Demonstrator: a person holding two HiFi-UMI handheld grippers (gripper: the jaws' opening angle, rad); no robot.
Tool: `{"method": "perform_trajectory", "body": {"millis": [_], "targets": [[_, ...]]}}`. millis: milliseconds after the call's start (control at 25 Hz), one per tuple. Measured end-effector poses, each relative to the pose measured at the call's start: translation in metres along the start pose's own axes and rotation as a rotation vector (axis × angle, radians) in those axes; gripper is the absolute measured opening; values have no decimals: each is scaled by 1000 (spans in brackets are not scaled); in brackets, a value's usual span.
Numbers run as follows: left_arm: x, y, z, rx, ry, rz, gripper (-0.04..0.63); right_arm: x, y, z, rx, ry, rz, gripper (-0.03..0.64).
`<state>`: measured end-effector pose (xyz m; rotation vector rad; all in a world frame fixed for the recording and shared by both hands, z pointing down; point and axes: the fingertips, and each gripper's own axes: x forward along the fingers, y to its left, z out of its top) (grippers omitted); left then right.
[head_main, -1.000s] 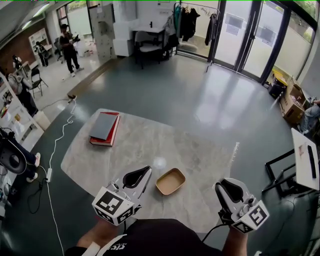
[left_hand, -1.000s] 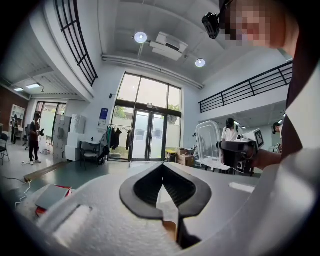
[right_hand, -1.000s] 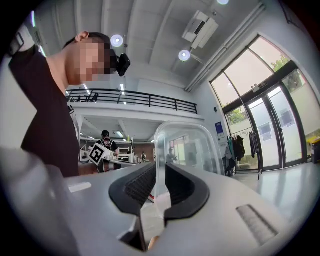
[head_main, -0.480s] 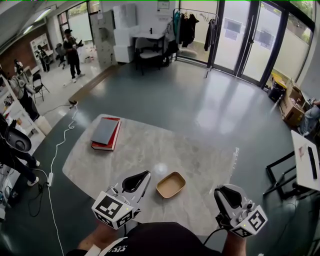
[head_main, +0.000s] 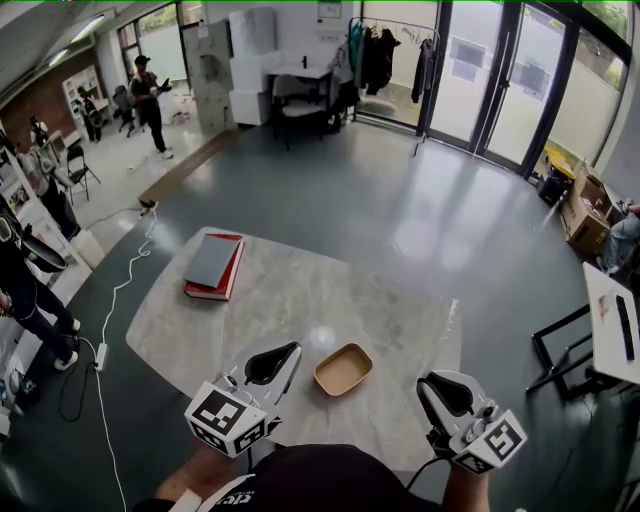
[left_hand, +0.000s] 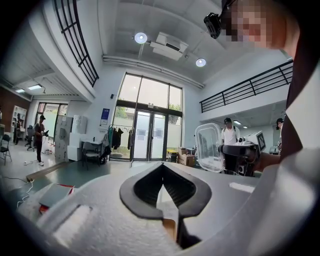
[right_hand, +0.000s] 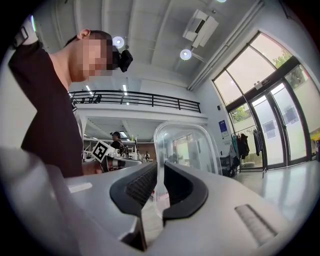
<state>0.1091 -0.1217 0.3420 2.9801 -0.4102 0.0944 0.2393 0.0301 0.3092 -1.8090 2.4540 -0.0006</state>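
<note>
My right gripper (right_hand: 159, 167) is clenched on the rim of a clear plastic lid (right_hand: 187, 147). The lid stands upright, rising straight out from between the two dark jaw pads, and I can see the room's windows through it. From the head view, this gripper (head_main: 436, 388) sits over the near right corner of the counter (head_main: 290, 290). There the lid shows only as a faint pale sheet above the jaws. In the left gripper view, the same lid (left_hand: 209, 147) appears off to the right, held up on its edge and well apart from my left gripper.

My left gripper (left_hand: 162, 167) has its jaw tips pressed together with nothing caught between them. Only the pale counter and a sliver of tan show through the gap lower down. In the head view, the left gripper (head_main: 290, 352) hangs over the near edge of the counter, left of the middle.

A tan tray (head_main: 343, 369) lies open side up on the counter close to the near edge. It is between the two grippers, just beside the left one and farther from the right. The lid is off to the tray's right, not over it.

A stack of books (head_main: 213, 263), grey on red, lies at the far left corner of the counter
</note>
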Motion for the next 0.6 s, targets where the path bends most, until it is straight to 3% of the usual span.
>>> {"method": "perform_trajectory", "body": {"millis": [600], "targets": [[0,8,-2,-14,3,4,3,8,-4,-11,10,41,-11,48]]}}
